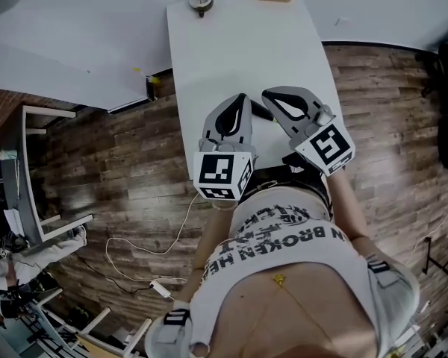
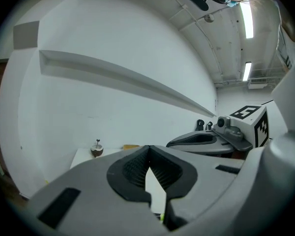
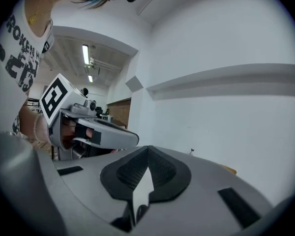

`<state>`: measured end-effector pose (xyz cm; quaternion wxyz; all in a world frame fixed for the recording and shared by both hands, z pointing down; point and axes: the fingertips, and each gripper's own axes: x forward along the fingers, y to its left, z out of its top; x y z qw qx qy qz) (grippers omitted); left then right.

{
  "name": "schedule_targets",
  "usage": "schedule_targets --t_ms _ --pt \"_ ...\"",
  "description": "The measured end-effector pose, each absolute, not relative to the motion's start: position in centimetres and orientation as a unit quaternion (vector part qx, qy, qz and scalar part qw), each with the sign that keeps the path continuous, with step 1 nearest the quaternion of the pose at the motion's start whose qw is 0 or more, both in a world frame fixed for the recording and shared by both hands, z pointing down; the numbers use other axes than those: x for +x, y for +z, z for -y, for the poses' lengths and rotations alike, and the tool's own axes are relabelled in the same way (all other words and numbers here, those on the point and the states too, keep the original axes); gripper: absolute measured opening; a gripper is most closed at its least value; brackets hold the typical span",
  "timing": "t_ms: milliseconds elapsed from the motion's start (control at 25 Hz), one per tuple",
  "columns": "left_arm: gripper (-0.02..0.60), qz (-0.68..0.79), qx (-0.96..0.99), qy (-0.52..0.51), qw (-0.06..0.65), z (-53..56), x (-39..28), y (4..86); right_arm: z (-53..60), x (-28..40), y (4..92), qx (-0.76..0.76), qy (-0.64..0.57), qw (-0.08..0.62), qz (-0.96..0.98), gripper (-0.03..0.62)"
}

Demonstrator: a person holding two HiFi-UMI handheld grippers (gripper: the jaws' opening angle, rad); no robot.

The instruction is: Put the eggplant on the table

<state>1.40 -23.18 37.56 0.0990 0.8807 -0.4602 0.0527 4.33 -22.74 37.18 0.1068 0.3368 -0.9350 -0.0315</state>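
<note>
The left tongs [image 1: 241, 98], of grey plastic with black ribbed pads and a black-and-white marker cube at the rear, are held in front of the torso, pointed away from the body and almost level. Their jaws are seen closed tip to tip, with nothing between the pads. The right tongs [image 1: 269, 94], of the same grey plastic build with their own marker cube, are held just beside them at much the same height. They are angled slightly inward, so that the two tips lie near each other without touching. Their jaws are likewise closed and empty. The right forearm [image 1: 349, 207] is bent back towards the torso. A hand [image 3: 69, 132] is seen wrapped round the handle of the left tongs.
</note>
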Motion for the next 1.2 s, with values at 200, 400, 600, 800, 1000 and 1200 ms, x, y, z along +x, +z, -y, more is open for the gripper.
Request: schedule_targets --t_ms 200,400,600,800,1000,1200 --pt "-0.002 0.459 0.885 0.034 0.072 23.5 1.5 34.9 22.5 4.3 33.6 0.343 -0.041 0.053 0.937 0.008" --pt "-0.002 0.455 0.889 0.021 0.054 23.7 1.9 32.9 22.4 4.6 30.8 0.35 -0.054 0.026 0.935 0.008" --pt "-0.002 0.452 0.891 0.018 0.045 23.7 2.2 32.3 22.3 4.6 29.8 0.351 -0.06 0.017 0.934 0.008" --pt "-0.002 0.452 0.891 0.02 0.045 23.7 2.1 32.3 22.2 4.6 29.7 0.349 -0.054 0.013 0.936 0.008" --pt "-0.002 0.453 0.89 0.02 0.047 23.5 1.9 32.2 22.1 4.6 29.4 0.35 -0.049 0.009 0.935 0.008" --pt "-0.002 0.456 0.889 0.022 0.047 23.1 1.9 32.5 21.8 4.7 29.3 0.349 -0.052 0.008 0.936 0.008"
